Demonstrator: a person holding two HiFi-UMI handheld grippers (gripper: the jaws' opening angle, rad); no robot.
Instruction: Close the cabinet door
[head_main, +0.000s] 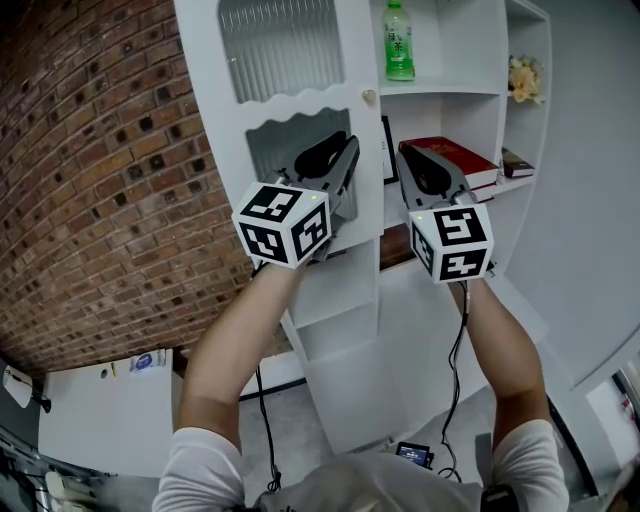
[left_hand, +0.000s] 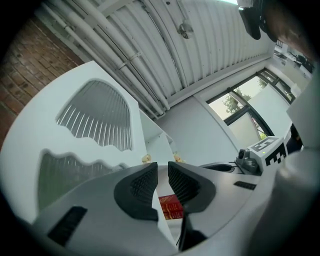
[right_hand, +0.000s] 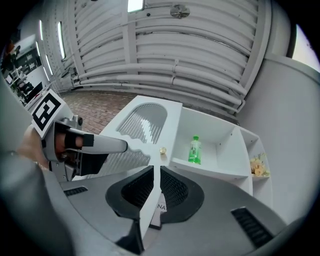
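Note:
The white cabinet door (head_main: 300, 100) with ribbed glass panes and a small round knob (head_main: 369, 97) stands open, swung out from the shelf unit. My left gripper (head_main: 345, 150) is at the door's lower pane. In the left gripper view the door's edge (left_hand: 150, 150) runs between the left gripper's (left_hand: 162, 172) pads with a gap showing, so it is open. My right gripper (head_main: 405, 155) is just right of the door's free edge. In the right gripper view that edge (right_hand: 167, 120) fills the narrow gap of the right gripper (right_hand: 156, 172), whose pads lie against it.
A green bottle (head_main: 398, 40) stands on the upper shelf, red books (head_main: 455, 157) lie on the shelf below and flowers (head_main: 523, 78) sit in the right compartment. A brick wall (head_main: 90, 180) is to the left. A low white table (head_main: 100, 410) stands at the lower left.

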